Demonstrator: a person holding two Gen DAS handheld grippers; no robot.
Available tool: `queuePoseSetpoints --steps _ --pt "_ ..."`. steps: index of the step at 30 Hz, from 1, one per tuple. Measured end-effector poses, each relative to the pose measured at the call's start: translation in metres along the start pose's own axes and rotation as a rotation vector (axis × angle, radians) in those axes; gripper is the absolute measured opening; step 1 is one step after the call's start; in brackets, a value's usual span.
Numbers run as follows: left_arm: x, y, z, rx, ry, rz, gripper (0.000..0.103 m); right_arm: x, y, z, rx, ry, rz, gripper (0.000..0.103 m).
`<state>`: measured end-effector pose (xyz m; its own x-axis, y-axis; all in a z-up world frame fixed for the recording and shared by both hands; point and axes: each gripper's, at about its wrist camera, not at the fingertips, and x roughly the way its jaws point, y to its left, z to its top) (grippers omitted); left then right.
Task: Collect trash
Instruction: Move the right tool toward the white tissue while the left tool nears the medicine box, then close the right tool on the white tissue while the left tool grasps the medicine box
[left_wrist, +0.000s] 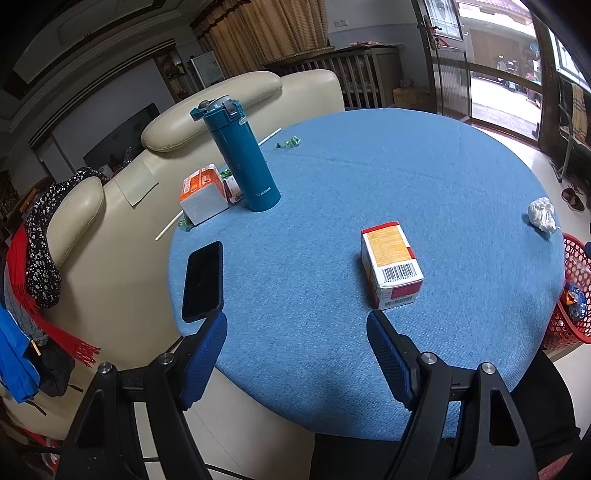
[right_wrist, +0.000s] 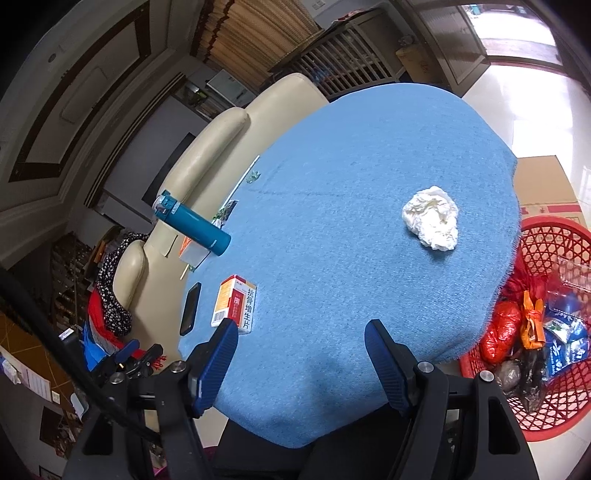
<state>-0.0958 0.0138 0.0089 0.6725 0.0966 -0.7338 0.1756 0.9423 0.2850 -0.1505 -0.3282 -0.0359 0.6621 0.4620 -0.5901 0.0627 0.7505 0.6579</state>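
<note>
Here both the left gripper (left_wrist: 296, 320) and right gripper (right_wrist: 301, 328) hold their fingers spread wide, touching nothing.

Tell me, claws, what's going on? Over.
Left claw open, empty, near the box. Right claw open, empty. Tissue on table, beside basket. Nothing in the way.
</note>
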Motion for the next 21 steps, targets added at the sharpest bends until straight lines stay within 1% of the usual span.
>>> queuePoseSetpoints --steps 4,10,14,17,21 --pt "0.005 -0.004 0.001 0.006 0.014 -0.012 0.079 -0.001 -0.006 0.002 0.012 -0.007 -0.01 0.074" --pt "0.015 -0.007 0.002 -0.003 0.046 -0.038 0.079 -0.006 -0.021 0.012 0.025 -0.046 -0.068 0.074" --pt "0.021 -0.011 0.0 0.001 0.065 -0.048 0.079 -0.007 -0.037 0.025 0.041 -0.089 -0.156 0.074" --pt "0.024 -0.013 0.0 0.003 0.077 -0.052 0.079 -0.005 -0.049 0.033 0.064 -0.103 -0.183 0.074" --pt "0.032 -0.017 0.007 0.016 0.083 -0.058 0.079 0.007 -0.06 0.047 0.065 -0.114 -0.245 0.074"
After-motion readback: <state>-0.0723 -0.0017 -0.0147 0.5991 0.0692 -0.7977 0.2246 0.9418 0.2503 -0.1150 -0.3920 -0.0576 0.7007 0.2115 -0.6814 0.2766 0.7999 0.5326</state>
